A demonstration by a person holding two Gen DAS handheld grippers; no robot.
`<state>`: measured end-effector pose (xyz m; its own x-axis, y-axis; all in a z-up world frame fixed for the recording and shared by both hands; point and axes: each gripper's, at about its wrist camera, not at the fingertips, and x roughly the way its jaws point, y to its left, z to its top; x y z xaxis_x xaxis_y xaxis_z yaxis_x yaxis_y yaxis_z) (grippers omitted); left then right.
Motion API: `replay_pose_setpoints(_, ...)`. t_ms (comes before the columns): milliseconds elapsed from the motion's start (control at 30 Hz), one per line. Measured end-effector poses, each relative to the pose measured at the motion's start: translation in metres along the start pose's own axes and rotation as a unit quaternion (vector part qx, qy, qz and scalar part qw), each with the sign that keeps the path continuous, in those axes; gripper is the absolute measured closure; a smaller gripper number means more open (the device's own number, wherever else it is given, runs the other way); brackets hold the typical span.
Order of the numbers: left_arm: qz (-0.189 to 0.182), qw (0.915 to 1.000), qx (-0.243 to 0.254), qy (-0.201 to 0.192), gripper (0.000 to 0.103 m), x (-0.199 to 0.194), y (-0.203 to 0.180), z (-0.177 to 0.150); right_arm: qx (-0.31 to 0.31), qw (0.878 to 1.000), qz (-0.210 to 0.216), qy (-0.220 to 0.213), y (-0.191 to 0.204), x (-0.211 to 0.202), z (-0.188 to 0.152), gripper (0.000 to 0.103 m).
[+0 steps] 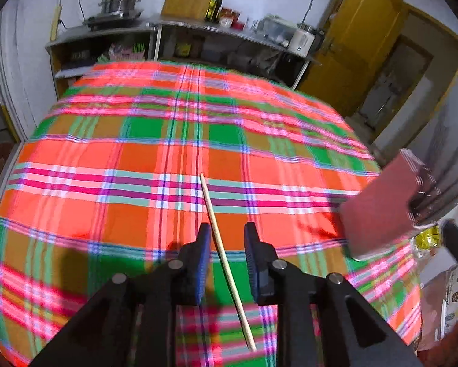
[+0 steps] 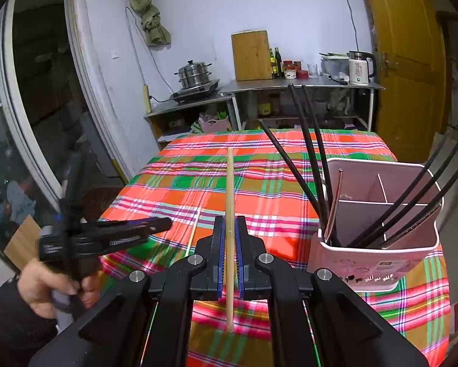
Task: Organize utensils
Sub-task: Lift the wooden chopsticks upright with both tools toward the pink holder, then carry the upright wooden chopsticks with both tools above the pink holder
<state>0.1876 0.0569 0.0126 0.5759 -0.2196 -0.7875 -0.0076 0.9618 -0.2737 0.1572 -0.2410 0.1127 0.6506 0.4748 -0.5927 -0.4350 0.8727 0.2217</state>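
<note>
A wooden chopstick (image 1: 226, 260) lies on the plaid tablecloth (image 1: 137, 159), passing between my left gripper's (image 1: 227, 229) open fingers. The same chopstick shows faintly in the right wrist view (image 2: 194, 229), beside the left gripper (image 2: 168, 223). My right gripper (image 2: 229, 223) is shut on another wooden chopstick (image 2: 229, 202), held upright above the table. A pink divided utensil holder (image 2: 372, 253) stands at the right and holds several black chopsticks (image 2: 311, 159) and a metal utensil (image 2: 336, 202). The holder also shows in the left wrist view (image 1: 378, 211).
The tablecloth (image 2: 198, 183) covers the whole table. Behind it stand metal shelves (image 2: 290, 85) with a steamer pot (image 2: 193, 73), a cutting board (image 2: 250, 55), bottles and a kettle (image 2: 359, 67). A yellow door (image 2: 409, 61) is at the right.
</note>
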Motion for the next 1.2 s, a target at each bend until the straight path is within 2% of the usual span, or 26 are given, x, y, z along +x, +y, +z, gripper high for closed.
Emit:
replay_pose_setpoints(200,0.028,0.9988,0.002,0.040,0.080,0.057,0.004,0.008,0.003,1.000,-0.002,0.003,-0.007,0.007,0.003,0.097)
replay_pose_setpoints(267,0.033,0.9991,0.008,0.026,0.080,0.061,0.004,0.012,0.002,1.000,-0.002,0.004,-0.008,0.009,0.004,0.097)
replay_pose_setpoints(400,0.045,0.9984,0.021,0.027,0.080,0.067,-0.002,0.017,0.003,1.000,-0.003,0.004,-0.009,0.010,0.005,0.097)
replay_pose_setpoints(500,0.072,0.9962,0.044,0.021,0.094,0.068,-0.008,0.016,0.004,1.000,0.000,0.005,-0.010,0.013,0.005,0.097)
replay_pose_setpoints(567,0.069,0.9965,0.043,0.022,0.098,0.066,-0.007,0.016,0.005,1.000,0.001,0.007,-0.009,0.015,0.004,0.097)
replay_pose_setpoints(700,0.054,0.9978,0.036,0.014,0.098,0.052,-0.001,0.018,0.007,1.000,0.002,0.009,-0.008,0.016,0.001,0.097)
replay_pose_setpoints(967,0.012,0.9979,0.043,-0.047,0.098,-0.019,-0.008,0.019,0.010,1.000,0.004,0.000,-0.008,0.008,0.000,0.097)
replay_pose_setpoints(1200,-0.014,0.9955,0.044,-0.083,0.098,-0.066,-0.016,0.018,0.007,1.000,0.008,-0.006,0.000,-0.001,-0.002,0.097)
